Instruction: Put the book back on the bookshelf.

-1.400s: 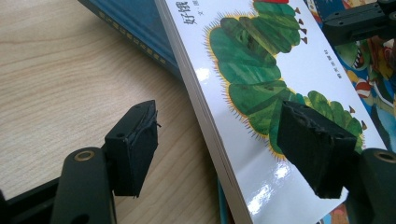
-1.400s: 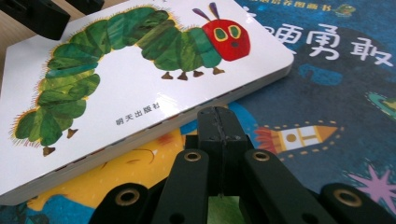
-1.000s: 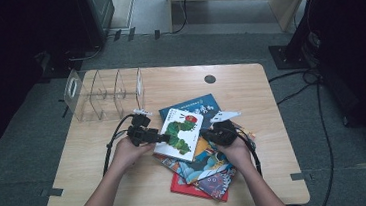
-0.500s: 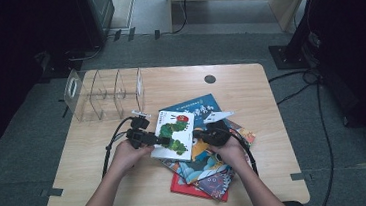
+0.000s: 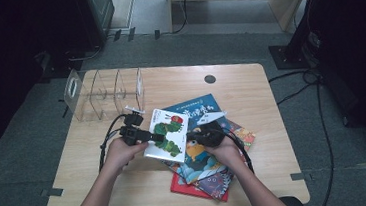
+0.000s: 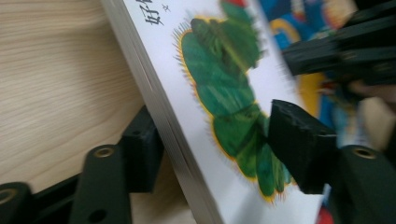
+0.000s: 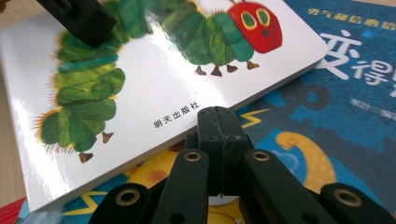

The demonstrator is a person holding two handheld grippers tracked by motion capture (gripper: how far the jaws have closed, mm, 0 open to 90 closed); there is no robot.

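We had the white board book with the green caterpillar on its cover (image 5: 166, 134) tilted up off the pile of picture books near the front middle of the pale wooden table (image 5: 250, 89), its far edge resting on the blue picture book (image 5: 199, 110) beneath. Our left gripper (image 5: 149, 136) straddled the book's left edge, one jaw under the thick page block and one over the cover, and those jaws had just been closing in; in the left gripper view (image 6: 219, 140) a gap showed at the lower jaw, so we judged it not yet a firm clamp. Our right gripper (image 5: 194, 136) had its jaws pressed fully together with nothing between them, its tip (image 7: 218, 121) nosed against the book's near edge like a wedge. The risk we saw: the cover was glossy and the book sat at a slant, so if the right tip slipped away before the left jaws bit, the book could slide back onto the pile; a pinch on the cover alone could fan it open. A hard nudge could also scatter the loose books below. Counting, we made out one caterpillar book, one blue book, a red-edged book (image 5: 188, 185) at the bottom and at least one more patterned one between, and one clear plastic rack with dividers (image 5: 105, 92) standing empty at the back left.
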